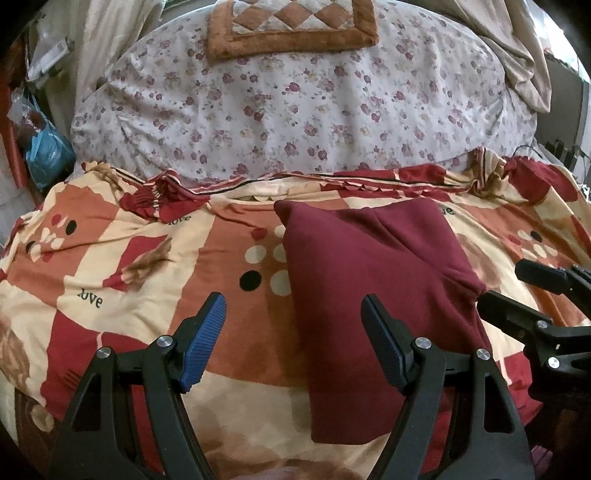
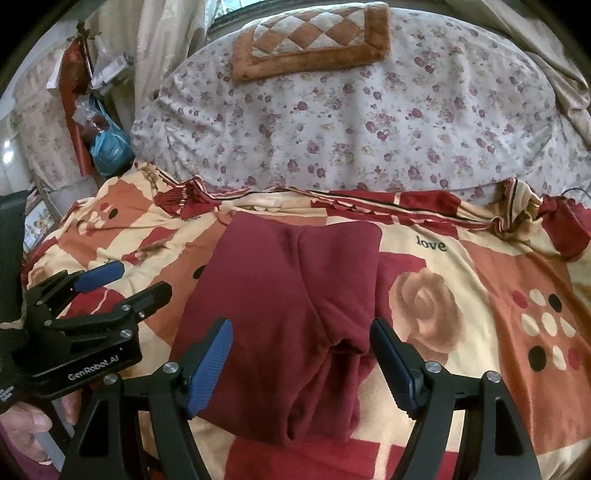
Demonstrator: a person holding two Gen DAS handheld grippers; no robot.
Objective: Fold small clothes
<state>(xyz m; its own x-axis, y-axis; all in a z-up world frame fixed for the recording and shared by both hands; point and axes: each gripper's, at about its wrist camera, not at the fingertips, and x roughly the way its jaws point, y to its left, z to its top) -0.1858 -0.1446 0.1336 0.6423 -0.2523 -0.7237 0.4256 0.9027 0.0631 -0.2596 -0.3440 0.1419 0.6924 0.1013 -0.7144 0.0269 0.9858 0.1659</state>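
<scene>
A dark red garment (image 1: 362,280) lies folded flat on the patterned blanket (image 1: 129,258); it also shows in the right wrist view (image 2: 288,295). My left gripper (image 1: 293,314) is open and empty, with its jaws spread over the garment's left edge. My right gripper (image 2: 301,339) is open and empty, with its jaws spread above the garment's near middle fold. The right gripper shows at the right edge of the left wrist view (image 1: 517,284), beside the garment's right edge. The left gripper shows at the left of the right wrist view (image 2: 140,280).
A floral sheet (image 1: 295,110) covers the bed beyond the blanket, with a brown quilted cushion (image 1: 291,29) at the far end. Curtains (image 1: 517,55) hang at the right. Bags and clutter (image 2: 103,140) sit to the left of the bed.
</scene>
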